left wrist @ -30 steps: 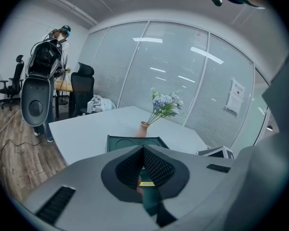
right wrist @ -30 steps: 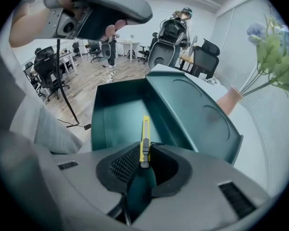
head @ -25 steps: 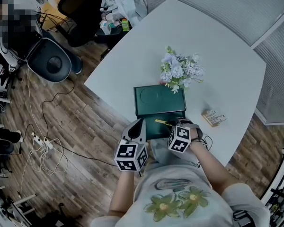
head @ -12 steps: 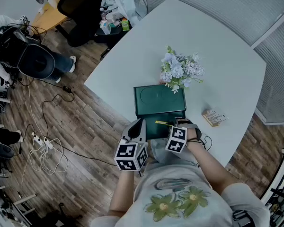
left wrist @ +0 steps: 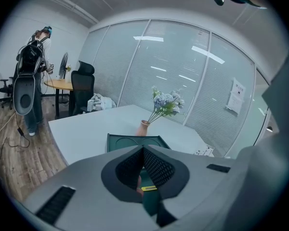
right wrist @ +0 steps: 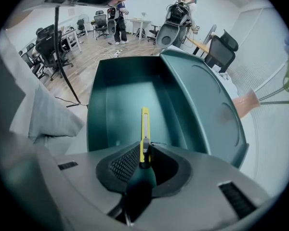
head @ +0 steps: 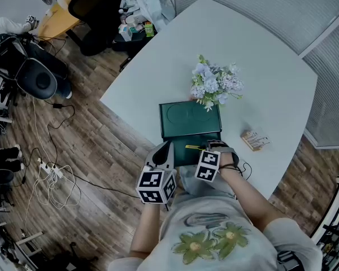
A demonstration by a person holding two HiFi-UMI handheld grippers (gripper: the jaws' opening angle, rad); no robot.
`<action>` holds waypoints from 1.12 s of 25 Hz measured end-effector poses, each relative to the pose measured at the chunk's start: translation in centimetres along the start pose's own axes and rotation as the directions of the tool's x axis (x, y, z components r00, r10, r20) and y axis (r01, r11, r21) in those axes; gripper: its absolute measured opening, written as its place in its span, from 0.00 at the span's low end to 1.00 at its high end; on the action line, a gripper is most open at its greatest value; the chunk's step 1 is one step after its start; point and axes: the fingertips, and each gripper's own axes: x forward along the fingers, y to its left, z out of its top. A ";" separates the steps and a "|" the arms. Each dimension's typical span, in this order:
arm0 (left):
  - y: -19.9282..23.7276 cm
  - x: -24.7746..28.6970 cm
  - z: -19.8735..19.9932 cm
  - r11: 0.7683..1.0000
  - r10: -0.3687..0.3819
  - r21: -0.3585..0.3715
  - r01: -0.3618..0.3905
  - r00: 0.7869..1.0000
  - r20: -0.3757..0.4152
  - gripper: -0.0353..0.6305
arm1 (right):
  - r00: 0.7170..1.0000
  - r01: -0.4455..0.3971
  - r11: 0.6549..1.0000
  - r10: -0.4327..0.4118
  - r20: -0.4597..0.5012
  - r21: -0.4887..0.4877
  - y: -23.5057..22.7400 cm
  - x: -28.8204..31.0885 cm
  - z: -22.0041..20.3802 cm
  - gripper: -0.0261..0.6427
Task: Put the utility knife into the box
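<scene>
Table [head: 271, 78] w/ box [head: 189, 119], flowers [head: 214, 86], carton [head: 255, 140]

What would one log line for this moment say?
right gripper: shut on yellow utility knife | knife: pointing into open dark green plastic box | left gripper: shut, empty

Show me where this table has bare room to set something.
Wide bare table beyond the flowers, and left of the green box. Narrower strip between box and small carton. Crowded at the near edge around the box.

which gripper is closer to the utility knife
Right. The right gripper is shut on the utility knife above the open box; the left gripper sits shut beside the box.
</scene>
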 end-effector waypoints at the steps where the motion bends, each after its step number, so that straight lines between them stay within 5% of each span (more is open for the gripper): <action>1: 0.0 0.0 0.0 1.000 0.000 0.001 0.000 1.000 0.000 0.06 | 1.000 -0.001 1.000 0.001 -0.002 -0.001 0.0 0.1 0.0 0.15; 15: -0.2 0.0 0.2 1.000 -0.001 0.007 0.001 1.000 0.007 0.06 | 1.000 0.002 0.999 -0.004 0.028 0.044 -0.2 -0.3 0.1 0.20; 22: -0.3 -0.2 0.9 1.000 0.000 0.018 -0.001 1.000 0.024 0.06 | 0.987 0.037 0.989 -0.059 0.152 0.143 -1.8 -2.9 1.4 0.20; 28: -0.6 -0.9 1.4 1.000 -0.002 0.026 0.001 0.999 0.041 0.06 | 0.947 0.015 0.956 -0.108 0.302 0.293 -2.9 -7.1 3.1 0.20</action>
